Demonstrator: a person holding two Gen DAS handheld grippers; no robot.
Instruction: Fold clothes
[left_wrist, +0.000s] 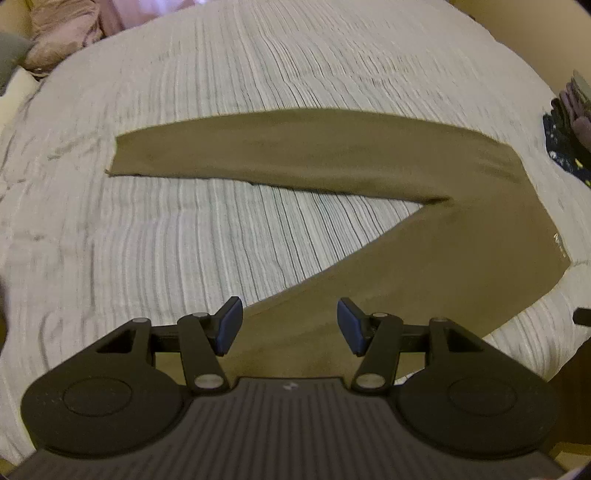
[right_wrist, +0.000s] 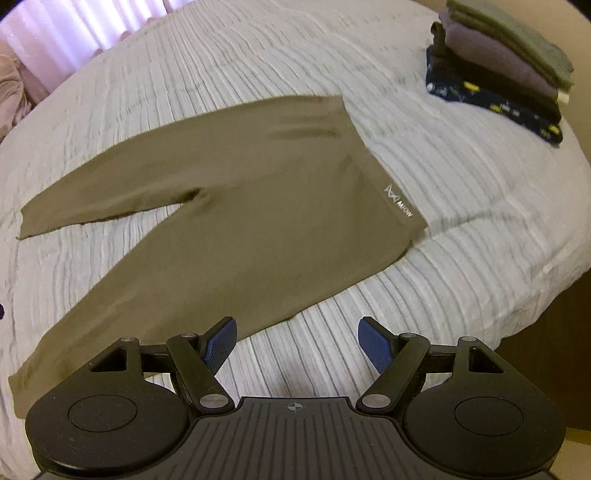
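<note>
Leggings (right_wrist: 229, 206), olive ones, lie flat on the ribbed white bedspread (right_wrist: 443, 184) with the legs splayed in a V toward the left and bare spread between them. Left gripper (left_wrist: 288, 326) hangs wide open over the near leg, right gripper (right_wrist: 295, 345) spread wide just off its edge. Folded stack of clothes (right_wrist: 498, 62) sits far right, well apart.

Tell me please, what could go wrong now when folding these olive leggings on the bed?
Both the left gripper and the right gripper are open and hold nothing. The leggings lie with legs spread apart, so a fold may come out uneven. The ribbed bedspread could get pinched with the thin fabric. The stack of folded clothes lies close by.
</note>
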